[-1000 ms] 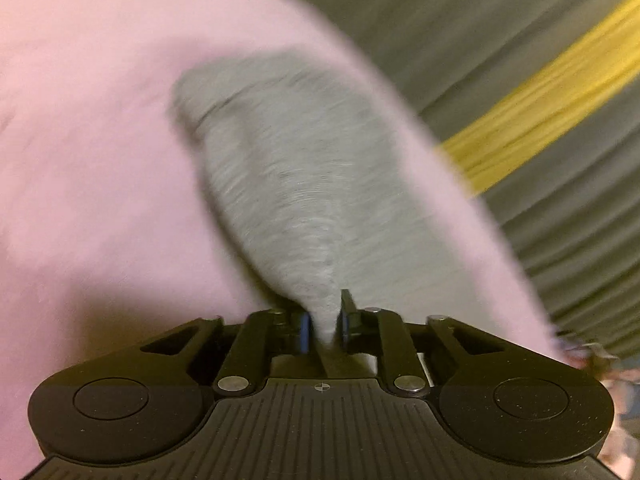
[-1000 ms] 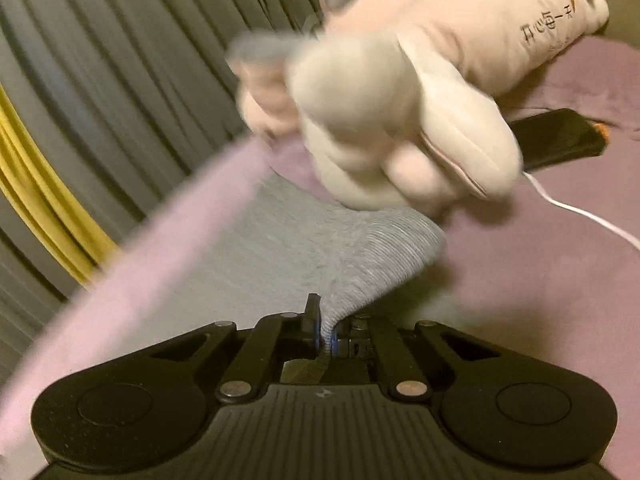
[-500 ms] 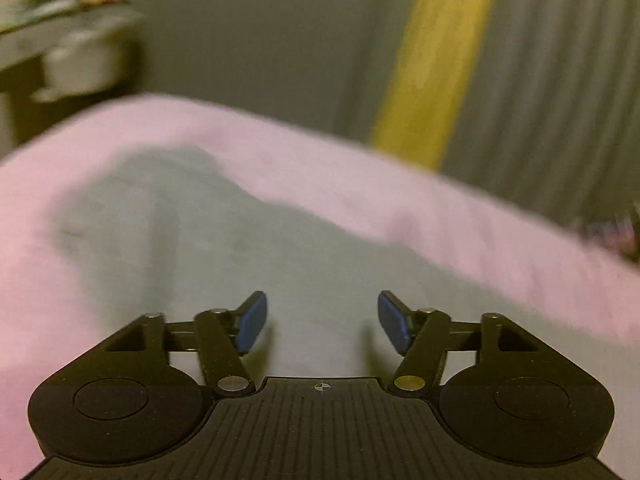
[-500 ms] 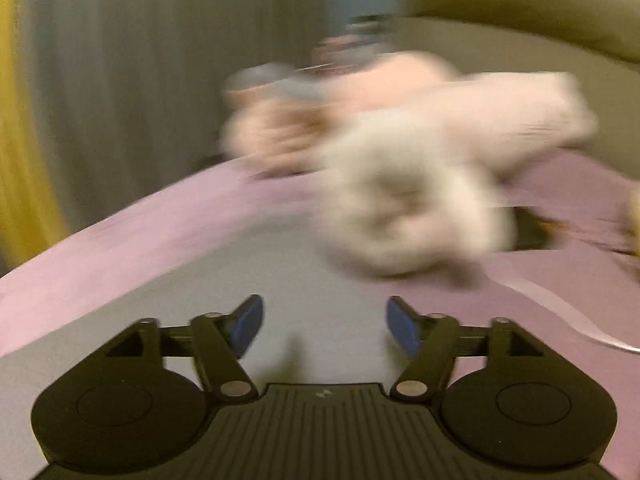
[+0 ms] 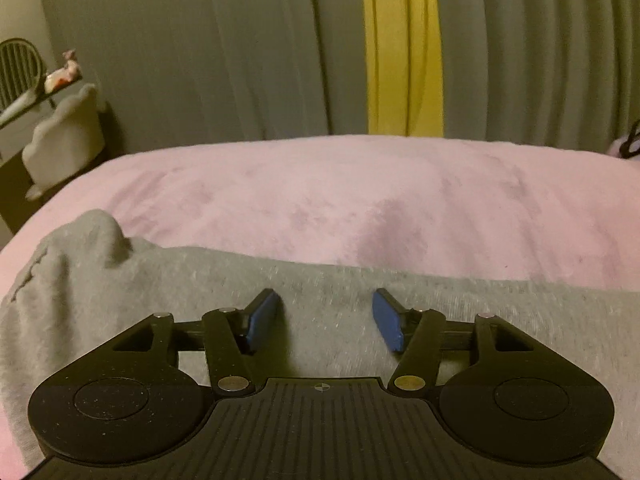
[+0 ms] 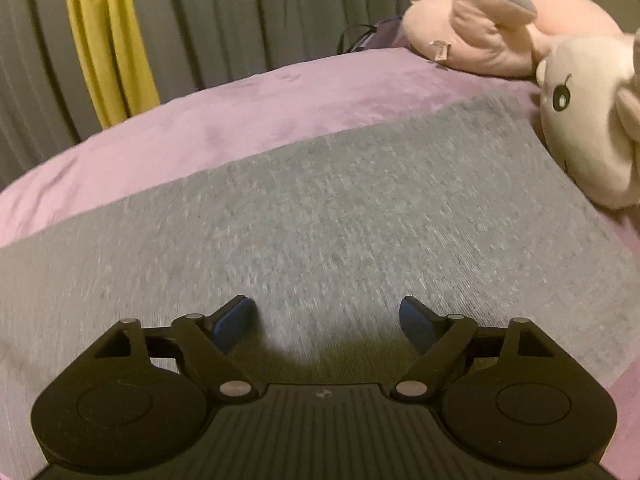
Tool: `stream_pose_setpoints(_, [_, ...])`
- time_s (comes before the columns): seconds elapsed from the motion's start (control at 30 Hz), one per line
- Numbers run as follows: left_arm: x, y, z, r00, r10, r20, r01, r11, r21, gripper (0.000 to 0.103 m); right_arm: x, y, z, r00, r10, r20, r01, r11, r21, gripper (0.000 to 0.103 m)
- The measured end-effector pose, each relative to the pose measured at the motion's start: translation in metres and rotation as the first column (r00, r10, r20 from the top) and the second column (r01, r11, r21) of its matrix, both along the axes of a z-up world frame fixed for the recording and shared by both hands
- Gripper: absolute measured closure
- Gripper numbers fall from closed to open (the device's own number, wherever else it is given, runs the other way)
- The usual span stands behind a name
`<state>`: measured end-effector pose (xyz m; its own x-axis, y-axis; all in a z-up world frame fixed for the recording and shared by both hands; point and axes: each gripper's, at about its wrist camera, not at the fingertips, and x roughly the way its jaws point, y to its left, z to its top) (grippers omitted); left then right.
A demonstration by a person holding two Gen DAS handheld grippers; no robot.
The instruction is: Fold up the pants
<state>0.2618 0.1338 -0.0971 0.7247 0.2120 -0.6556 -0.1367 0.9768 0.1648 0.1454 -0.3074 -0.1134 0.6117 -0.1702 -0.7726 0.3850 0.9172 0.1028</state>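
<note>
Grey pants (image 6: 340, 216) flat on pink bed (image 5: 360, 196), plush toy (image 6: 588, 120) at their right edge, left claw (image 5: 325, 318) part-open after narrowing slightly, right claw (image 6: 328, 320) just widened, both empty.

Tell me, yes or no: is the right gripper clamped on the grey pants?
No. The right gripper stands open above the flat grey pants, with no fabric pinched between its blue pads.
</note>
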Motion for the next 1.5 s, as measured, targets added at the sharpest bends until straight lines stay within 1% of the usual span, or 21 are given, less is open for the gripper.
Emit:
stream_pose_setpoints(0.07, [-0.010, -0.012, 0.008, 0.999, -0.048, -0.017, 0.048, 0.999, -0.024, 0.049, -0.001, 0.002, -0.001, 1.000, -0.003, 0.006, 0.003, 1.000, -0.003, 0.020])
stream_pose_setpoints(0.13, [-0.032, -0.027, 0.009, 0.995, -0.103, -0.012, 0.101, 0.990, -0.101, 0.041, -0.009, 0.012, 0.004, 1.000, 0.003, 0.014, -0.002, 1.000, -0.020, 0.020])
stream_pose_setpoints(0.2, [-0.064, -0.049, 0.018, 0.982, -0.189, -0.006, 0.185, 0.968, -0.168, 0.039, -0.013, 0.022, 0.010, 0.998, 0.041, 0.038, -0.040, 0.999, -0.026, 0.029])
stream_pose_setpoints(0.23, [-0.071, -0.058, 0.015, 0.977, -0.210, -0.018, 0.203, 0.961, -0.187, 0.039, -0.014, 0.031, 0.012, 0.994, 0.092, 0.065, -0.090, 0.995, -0.031, 0.042])
stream_pose_setpoints(0.27, [-0.074, -0.068, 0.011, 0.973, -0.228, -0.031, 0.219, 0.960, -0.177, 0.039, -0.014, 0.043, 0.014, 0.987, 0.144, 0.074, -0.142, 0.989, -0.040, 0.048])
stream_pose_setpoints(0.37, [-0.068, -0.090, 0.002, 0.954, -0.301, -0.006, 0.300, 0.953, -0.050, 0.036, -0.009, 0.088, 0.008, 0.927, 0.371, 0.052, -0.367, 0.927, -0.073, 0.048])
stream_pose_setpoints(0.43, [-0.063, -0.096, -0.006, 0.953, -0.304, 0.004, 0.303, 0.952, 0.034, 0.034, -0.007, 0.113, 0.005, 0.884, 0.466, 0.042, -0.451, 0.873, -0.183, 0.048])
stream_pose_setpoints(0.5, [-0.054, -0.087, -0.016, 0.955, -0.295, 0.037, 0.292, 0.954, 0.071, 0.024, 0.001, 0.114, 0.001, 0.866, 0.497, 0.052, -0.475, 0.852, -0.220, 0.046])
stream_pose_setpoints(0.57, [-0.047, -0.077, -0.021, 0.956, -0.282, 0.077, 0.273, 0.955, 0.112, 0.015, 0.012, 0.097, -0.003, 0.882, 0.466, 0.075, -0.443, 0.871, -0.212, 0.029])
stream_pose_setpoints(0.73, [-0.038, -0.057, -0.010, 0.959, -0.252, 0.133, 0.241, 0.966, 0.097, 0.005, 0.030, 0.024, -0.012, 0.968, 0.223, 0.114, -0.199, 0.961, -0.194, 0.014])
stream_pose_setpoints(0.8, [-0.031, -0.044, -0.008, 0.973, -0.170, 0.156, 0.151, 0.980, 0.128, 0.005, 0.033, -0.009, -0.013, 0.990, 0.064, 0.123, -0.042, 0.984, -0.174, 0.014])
stream_pose_setpoints(0.87, [-0.022, -0.024, -0.004, 0.989, -0.053, 0.138, 0.046, 0.997, 0.058, 0.001, 0.032, -0.033, -0.016, 0.990, -0.071, 0.125, 0.096, 0.974, -0.203, 0.014])
stream_pose_setpoints(0.9, [-0.017, -0.007, -0.002, 0.991, 0.006, 0.134, -0.002, 0.999, -0.034, 0.000, 0.030, -0.042, -0.018, 0.985, -0.114, 0.131, 0.141, 0.966, -0.217, 0.013])
stream_pose_setpoints(0.97, [-0.011, 0.010, -0.001, 0.988, 0.071, 0.139, -0.057, 0.993, -0.105, 0.000, 0.027, -0.052, -0.019, 0.976, -0.171, 0.136, 0.199, 0.954, -0.226, 0.005])
stream_pose_setpoints(1.1, [-0.023, -0.016, 0.007, 0.988, -0.017, 0.156, 0.023, 0.999, -0.038, 0.006, 0.028, -0.032, -0.011, 0.980, -0.139, 0.144, 0.171, 0.956, -0.239, 0.010])
stream_pose_setpoints(1.2, [-0.038, -0.046, 0.012, 0.948, -0.238, 0.210, 0.263, 0.960, -0.099, 0.005, 0.022, 0.004, 0.001, 0.966, 0.104, 0.236, -0.093, 0.994, -0.056, 0.010])
stream_pose_setpoints(1.27, [-0.033, -0.064, 0.005, 0.938, -0.300, 0.175, 0.306, 0.952, -0.006, 0.005, 0.029, 0.030, 0.000, 0.940, 0.252, 0.229, -0.248, 0.968, -0.047, 0.010])
stream_pose_setpoints(1.3, [-0.026, -0.069, -0.005, 0.948, -0.292, 0.126, 0.285, 0.956, 0.069, 0.004, 0.034, 0.037, -0.003, 0.937, 0.286, 0.199, -0.277, 0.958, -0.069, 0.010])
stream_pose_setpoints(1.33, [-0.022, -0.068, -0.012, 0.949, -0.293, 0.113, 0.285, 0.955, 0.087, 0.000, 0.038, 0.040, -0.009, 0.944, 0.292, 0.154, -0.278, 0.955, -0.106, 0.010])
stream_pose_setpoints(1.4, [-0.018, -0.057, -0.010, 0.953, -0.264, 0.146, 0.264, 0.964, 0.024, 0.000, 0.039, 0.024, -0.014, 0.960, 0.238, 0.147, -0.220, 0.967, -0.128, 0.010])
stream_pose_setpoints(1.5, [-0.011, -0.041, -0.010, 0.985, -0.062, 0.162, 0.053, 0.997, 0.059, 0.000, 0.029, -0.033, -0.011, 0.986, -0.043, 0.161, 0.051, 0.998, -0.046, 0.015])
